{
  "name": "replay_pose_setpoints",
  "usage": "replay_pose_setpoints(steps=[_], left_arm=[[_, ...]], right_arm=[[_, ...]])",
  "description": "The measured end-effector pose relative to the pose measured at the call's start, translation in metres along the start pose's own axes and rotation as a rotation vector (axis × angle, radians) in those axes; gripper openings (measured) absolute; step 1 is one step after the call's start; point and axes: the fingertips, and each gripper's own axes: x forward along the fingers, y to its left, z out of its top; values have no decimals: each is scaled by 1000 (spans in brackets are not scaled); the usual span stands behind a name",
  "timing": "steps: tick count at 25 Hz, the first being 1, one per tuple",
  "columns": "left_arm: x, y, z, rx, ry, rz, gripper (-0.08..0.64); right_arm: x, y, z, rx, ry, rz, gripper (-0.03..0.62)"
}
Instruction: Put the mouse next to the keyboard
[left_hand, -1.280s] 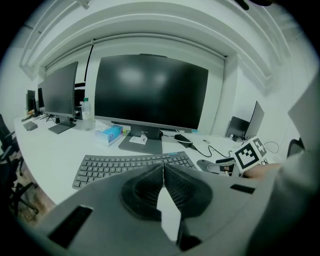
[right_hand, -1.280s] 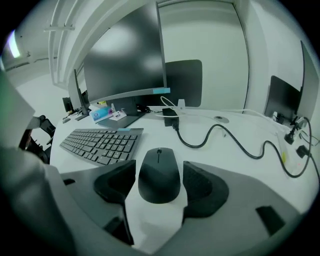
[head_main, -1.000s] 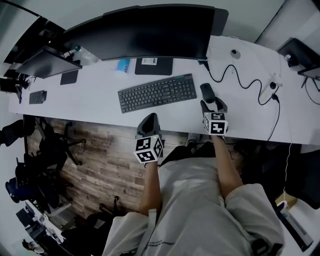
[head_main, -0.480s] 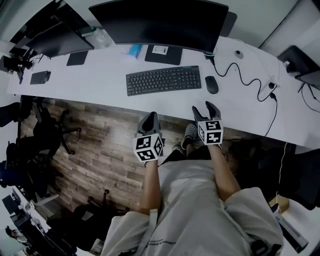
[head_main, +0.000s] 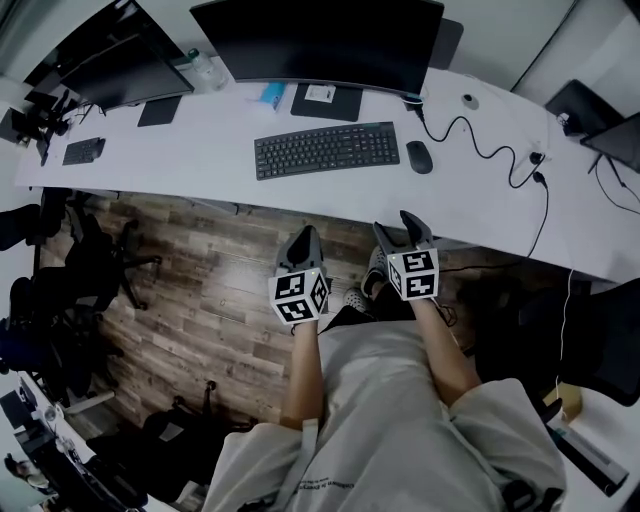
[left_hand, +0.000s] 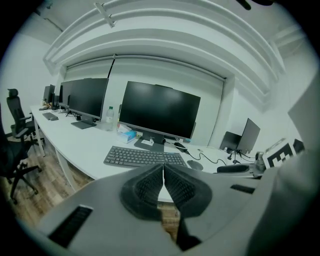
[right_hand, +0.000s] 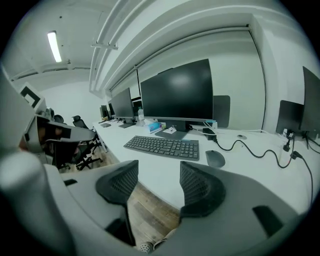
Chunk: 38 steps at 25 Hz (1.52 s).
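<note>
Head view: mouse (head_main: 420, 157) sits on the desk (head_main: 200, 150) just beside the right end of the keyboard (head_main: 327, 150), a small gap between them, in front of the big monitor (head_main: 320, 40). A cable (head_main: 480, 145) snakes across the desk to the mouse's right; can't tell if it touches. My left gripper (head_main: 302, 240) and right gripper (head_main: 398, 232) both hang off the desk edge over the wood floor (head_main: 200, 300), well apart from the mouse, nothing carried. Left gripper view: my left jaws (left_hand: 163, 175) are clenched pad to pad w/ nothing between; keyboard (left_hand: 142, 157) and mouse (left_hand: 195, 164) show beyond them on the desk. Right gripper view: my right jaws (right_hand: 159, 182) stand wide apart and empty, only floor and desk edge in the gap; mouse (right_hand: 215, 158) lies ahead and a bit right, next to the keyboard (right_hand: 162, 146). Handling, my guess: mouse looks light, a hard smooth domed shell, prob. slippery on top, not fragile. If I need to shift it I'd pinch across its two long sides, low near the desk, approx. mid-length, w/ the right gripper since it's nearer. Placement looks done to me.
</note>
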Motion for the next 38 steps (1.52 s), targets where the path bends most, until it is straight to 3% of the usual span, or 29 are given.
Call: replay_pose_setpoints(steps=[8,15,24,38], left_arm=[[-15,-1,-1,22,-31,16,25],[-20,-8,2,29,-52,12,25],[-15,-22,4,45,-54,-15,25],[-9,-20,14,42,-73,-23,25]], right_arm=[[-8,21,-3,-15,-43,45,249],[-20,19,-3,-11,-76,32,211],[-32,6,4,-2,-110,-7,98],[-26,0,13,-4,-132,-32,3]])
